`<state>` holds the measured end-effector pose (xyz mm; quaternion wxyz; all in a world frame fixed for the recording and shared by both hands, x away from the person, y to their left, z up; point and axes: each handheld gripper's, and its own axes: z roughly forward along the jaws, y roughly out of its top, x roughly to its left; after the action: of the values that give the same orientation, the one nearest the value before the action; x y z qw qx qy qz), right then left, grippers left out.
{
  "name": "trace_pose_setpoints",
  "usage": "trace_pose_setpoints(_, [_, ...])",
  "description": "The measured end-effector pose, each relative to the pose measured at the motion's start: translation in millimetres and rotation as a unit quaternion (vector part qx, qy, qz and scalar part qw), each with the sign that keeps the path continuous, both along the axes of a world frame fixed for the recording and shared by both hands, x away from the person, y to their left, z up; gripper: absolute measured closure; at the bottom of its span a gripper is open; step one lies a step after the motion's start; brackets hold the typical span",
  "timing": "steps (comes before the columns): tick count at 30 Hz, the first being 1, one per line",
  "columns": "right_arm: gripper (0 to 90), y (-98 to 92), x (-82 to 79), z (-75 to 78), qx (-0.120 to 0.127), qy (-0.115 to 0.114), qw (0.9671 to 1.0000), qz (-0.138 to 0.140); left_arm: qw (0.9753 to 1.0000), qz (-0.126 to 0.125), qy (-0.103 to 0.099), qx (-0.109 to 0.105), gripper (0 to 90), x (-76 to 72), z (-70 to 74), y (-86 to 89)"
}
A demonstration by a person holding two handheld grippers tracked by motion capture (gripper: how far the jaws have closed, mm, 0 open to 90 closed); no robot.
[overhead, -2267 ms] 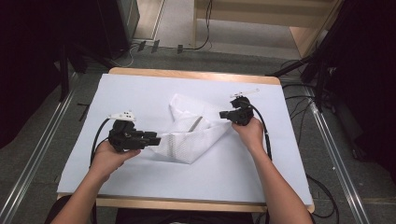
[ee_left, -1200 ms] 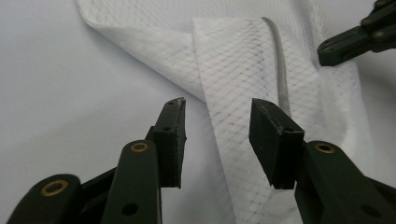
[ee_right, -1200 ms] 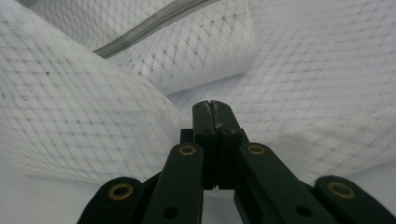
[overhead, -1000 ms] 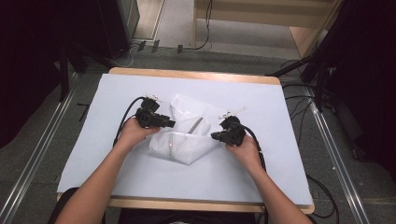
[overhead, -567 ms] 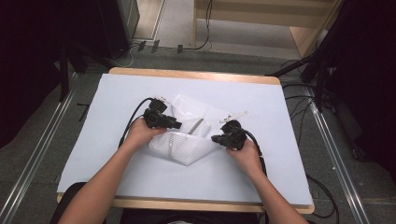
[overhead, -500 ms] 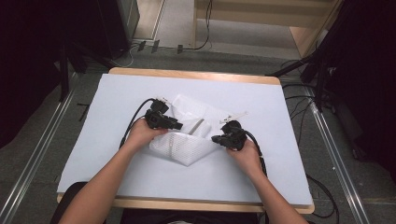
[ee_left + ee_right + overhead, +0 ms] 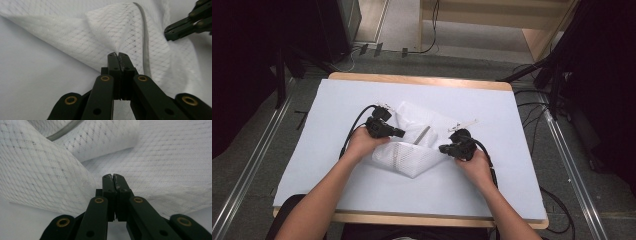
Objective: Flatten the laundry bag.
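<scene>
High view: a white mesh bag (image 7: 412, 145) is seen in the middle of the table (image 7: 337, 100), half folded. Since a moment ago, the left side of the bag has been carried inward by the left gripper (image 7: 398, 133), so a fold seems to be under way. Left gripper view: the jaws of this gripper are pressed together on a pinch of mesh beside the grey zipper (image 7: 145, 47). Right gripper view: the jaws of the right gripper (image 7: 113, 176) are pressed together on the mesh too.
</scene>
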<state>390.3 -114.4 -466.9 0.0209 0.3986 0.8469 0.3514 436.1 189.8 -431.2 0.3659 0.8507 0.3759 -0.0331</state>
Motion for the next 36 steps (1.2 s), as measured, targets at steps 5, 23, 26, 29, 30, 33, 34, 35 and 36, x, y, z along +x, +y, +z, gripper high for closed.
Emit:
trace_pose_setpoints(5, [90.0,-0.1,0.9,-0.3,-0.002,-0.004,1.0000,0.004,0.9997,0.011,-0.021,-0.007,90.0,-9.7,17.6,13.7])
trace_pose_setpoints(23, [89.4,3.2,9.8,1.2,-0.006,-0.002,1.0000,0.002,0.9949,0.088,-0.038,-0.030,90.0,-27.9,36.5,75.0])
trace_pose_setpoints(26, [88.9,4.1,11.6,1.2,-0.009,-0.001,1.0000,0.000,0.9937,0.100,-0.039,-0.031,90.0,-30.9,37.0,82.7])
trace_pose_setpoints(29, [89.0,4.6,14.0,1.2,-0.007,0.001,1.0000,0.001,0.9928,0.110,-0.037,-0.031,90.0,-33.5,36.7,90.3])
trace_pose_setpoints(30, [89.0,5.1,14.7,1.1,-0.008,-0.001,1.0000,0.000,0.9924,0.113,-0.038,-0.030,90.0,-34.7,36.6,92.8])
trace_pose_setpoints(33, [89.0,6.1,16.2,1.2,-0.007,0.001,1.0000,0.001,0.9917,0.121,-0.038,-0.025,90.0,-39.1,35.5,100.4])
trace_pose_setpoints(34, [89.0,6.4,17.1,1.3,-0.006,0.003,1.0000,0.000,0.9914,0.124,-0.038,-0.022,90.0,-40.7,34.9,103.5])
trace_pose_setpoints(35, [89.0,6.4,17.7,1.2,-0.006,0.002,1.0000,0.001,0.9911,0.126,-0.037,-0.019,90.0,-42.5,34.2,106.8])
trace_pose_setpoints(36, [89.1,6.0,18.6,0.9,-0.005,0.001,1.0000,0.002,0.9907,0.130,-0.036,-0.019,90.0,-43.8,33.4,109.3])
